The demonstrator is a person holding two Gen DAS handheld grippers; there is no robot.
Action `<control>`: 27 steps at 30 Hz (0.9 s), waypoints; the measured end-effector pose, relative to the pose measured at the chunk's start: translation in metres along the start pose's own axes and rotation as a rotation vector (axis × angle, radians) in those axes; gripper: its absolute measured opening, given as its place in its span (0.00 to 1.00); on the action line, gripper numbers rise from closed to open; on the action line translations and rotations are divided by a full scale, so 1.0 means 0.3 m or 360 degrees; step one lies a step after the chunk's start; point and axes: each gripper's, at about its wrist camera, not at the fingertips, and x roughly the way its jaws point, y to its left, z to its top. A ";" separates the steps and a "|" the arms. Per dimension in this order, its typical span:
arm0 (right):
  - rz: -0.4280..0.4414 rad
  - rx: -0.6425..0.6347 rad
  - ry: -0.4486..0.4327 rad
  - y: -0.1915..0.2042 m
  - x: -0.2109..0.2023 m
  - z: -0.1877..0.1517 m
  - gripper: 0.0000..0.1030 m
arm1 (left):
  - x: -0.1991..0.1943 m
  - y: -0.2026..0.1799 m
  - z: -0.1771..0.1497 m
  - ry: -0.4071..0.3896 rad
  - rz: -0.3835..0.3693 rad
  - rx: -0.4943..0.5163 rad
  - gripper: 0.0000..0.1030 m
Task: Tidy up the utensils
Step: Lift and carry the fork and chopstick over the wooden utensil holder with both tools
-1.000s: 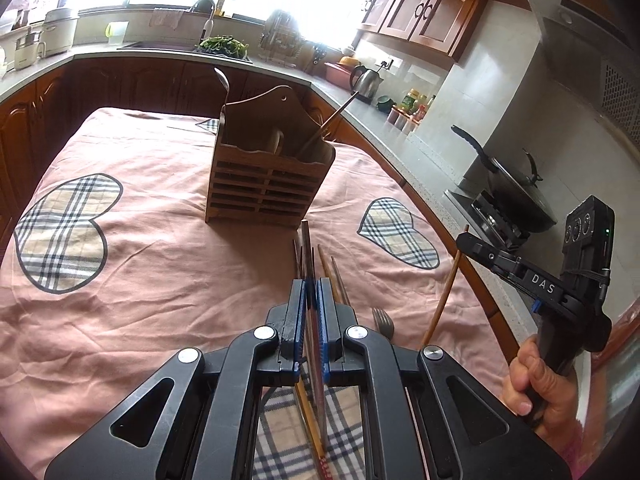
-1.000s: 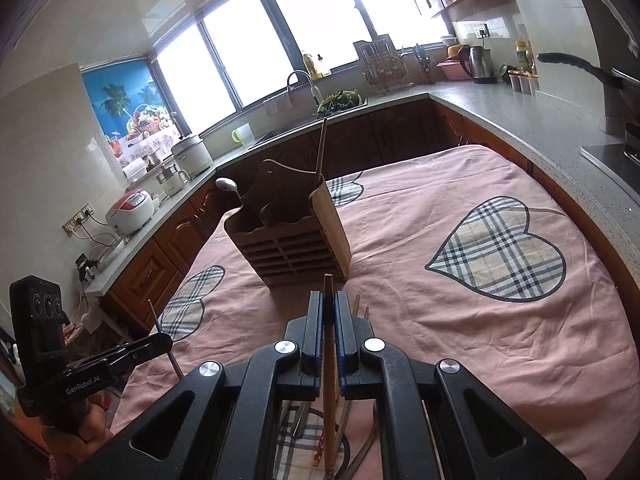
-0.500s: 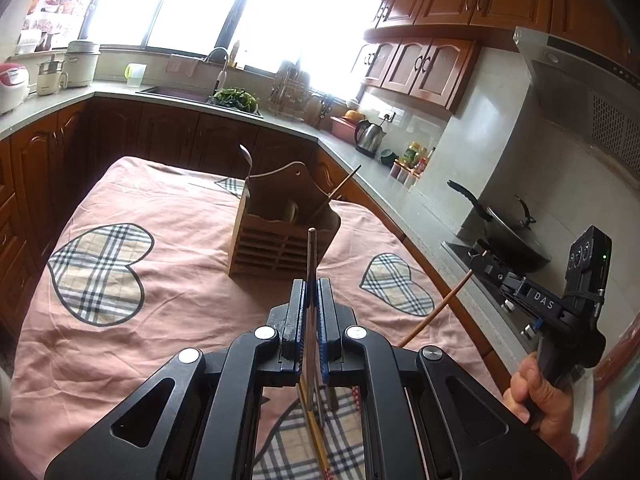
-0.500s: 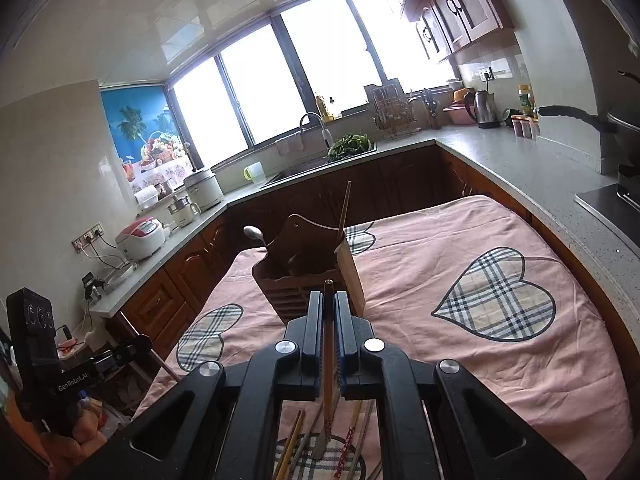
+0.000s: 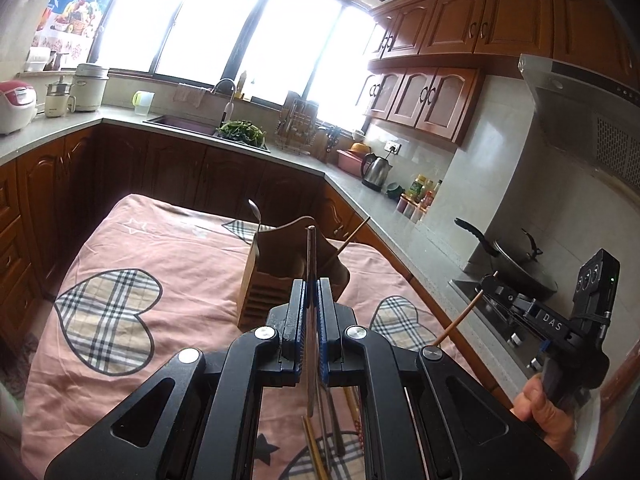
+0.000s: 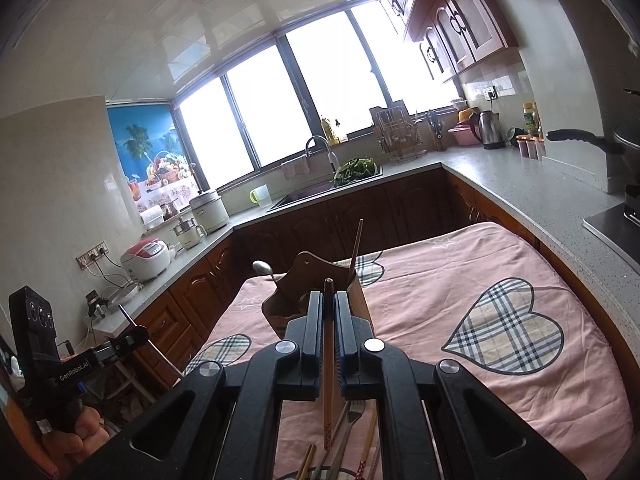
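My left gripper (image 5: 312, 282) is shut on a thin metal utensil (image 5: 311, 252) that stands up between its pads. My right gripper (image 6: 328, 294) is shut on a wooden chopstick (image 6: 328, 344). Both hang above the pink cloth, short of a wooden utensil holder (image 5: 276, 276) (image 6: 288, 304). The holder has a spoon (image 5: 254, 210) (image 6: 262, 267) and a chopstick (image 5: 354, 234) (image 6: 357, 242) in it. Each wrist view shows the other gripper off to the side: the right gripper (image 5: 486, 280) with its chopstick (image 5: 460, 320), the left gripper (image 6: 138, 332) with its metal utensil (image 6: 160, 354). Several loose utensils (image 5: 332, 432) (image 6: 348, 432) lie on the cloth beneath the grippers.
The table's pink cloth (image 5: 168, 248) has plaid hearts. Wooden cabinets and a grey counter (image 6: 500, 184) wrap around it, with a sink (image 5: 188, 124), a kettle (image 5: 376, 170) and a wok on the stove (image 5: 516, 264) to the right. A hand (image 5: 540, 408) holds the right gripper.
Both grippers rose and tipped upward, lifting their utensils off the pile on the cloth. The holder sits lower in both views, and the loose pile has dropped to the bottom edge.
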 end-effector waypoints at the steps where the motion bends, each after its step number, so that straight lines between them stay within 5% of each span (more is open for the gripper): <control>1: 0.0003 -0.0001 -0.0013 0.003 0.005 0.012 0.05 | 0.004 0.002 0.011 -0.0011 0.0004 0.0000 0.04; 16: 0.0007 -0.0011 -0.0271 0.024 0.149 0.248 0.05 | 0.149 0.032 0.245 -0.0225 0.0063 0.0000 0.04; 27: -0.0017 0.0043 -0.0267 -0.034 0.372 0.290 0.05 | 0.364 0.101 0.330 -0.0294 0.0146 -0.0054 0.04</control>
